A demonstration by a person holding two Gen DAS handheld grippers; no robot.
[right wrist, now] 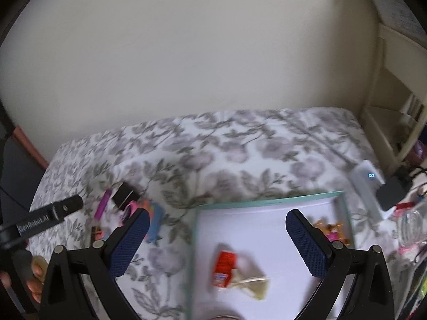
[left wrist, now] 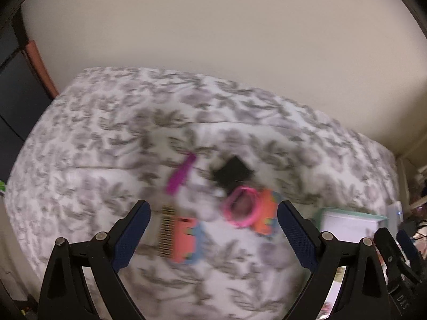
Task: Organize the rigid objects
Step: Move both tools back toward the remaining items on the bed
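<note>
Both claws, left gripper (left wrist: 213, 229) and right gripper (right wrist: 217, 236), are gaping wide and empty; the tray (right wrist: 267, 201) is holding a few items while the comb (left wrist: 180, 172) and bangles (left wrist: 241, 208) are waiting left.

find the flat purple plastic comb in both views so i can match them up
Left wrist: the flat purple plastic comb lies centre frame on the floral bedspread, left of the black square object.
Right wrist: comb at left, beside the same object.
Shared landmark: the white tray with teal rim.
</note>
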